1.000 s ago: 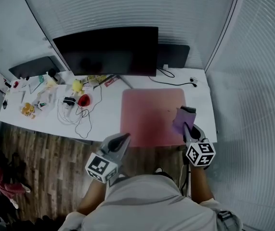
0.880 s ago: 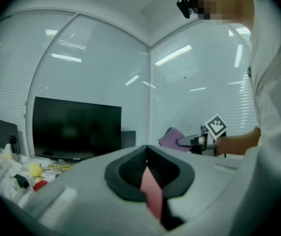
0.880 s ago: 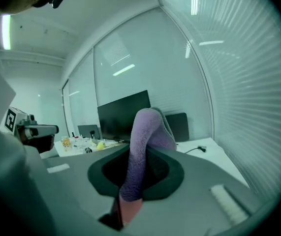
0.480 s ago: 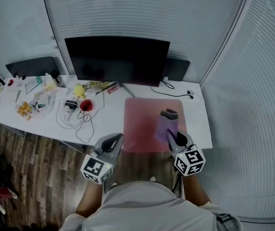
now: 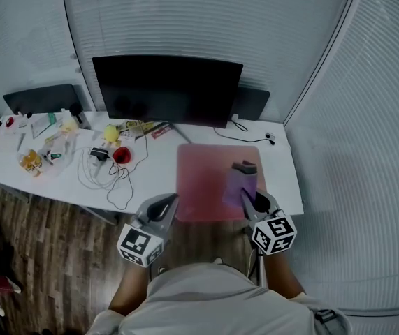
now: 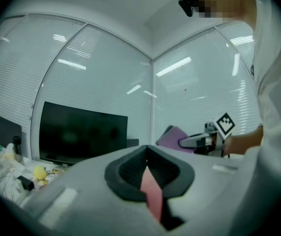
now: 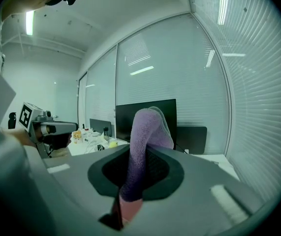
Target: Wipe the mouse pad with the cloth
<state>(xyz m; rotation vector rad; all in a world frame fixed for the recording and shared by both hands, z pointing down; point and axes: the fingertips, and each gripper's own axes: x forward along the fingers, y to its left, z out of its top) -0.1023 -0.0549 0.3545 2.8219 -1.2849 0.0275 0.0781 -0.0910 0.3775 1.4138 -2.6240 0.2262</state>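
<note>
A pink mouse pad (image 5: 202, 180) lies on the white desk (image 5: 157, 176) in front of the black monitor (image 5: 165, 89). My right gripper (image 5: 248, 199) hovers over the pad's near right part, shut on a purple cloth (image 5: 238, 184) that sticks up between its jaws (image 7: 142, 146). My left gripper (image 5: 165, 208) hangs off the desk's front edge near the pad's left corner, shut with nothing held (image 6: 147, 173). In the left gripper view the right gripper (image 6: 199, 140) and the cloth (image 6: 172, 135) show at the right.
Tangled cables (image 5: 112, 176), a red object (image 5: 120, 154), a yellow toy (image 5: 110, 132) and small clutter (image 5: 35, 155) cover the desk's left half. Dark panels (image 5: 38, 98) stand behind. Blinds enclose the back and right; wood floor (image 5: 45, 257) lies below.
The right gripper carried the cloth leftward from the pad's right edge toward its middle over the first half second. Since then both grippers have barely moved; the head view shifted slightly.
</note>
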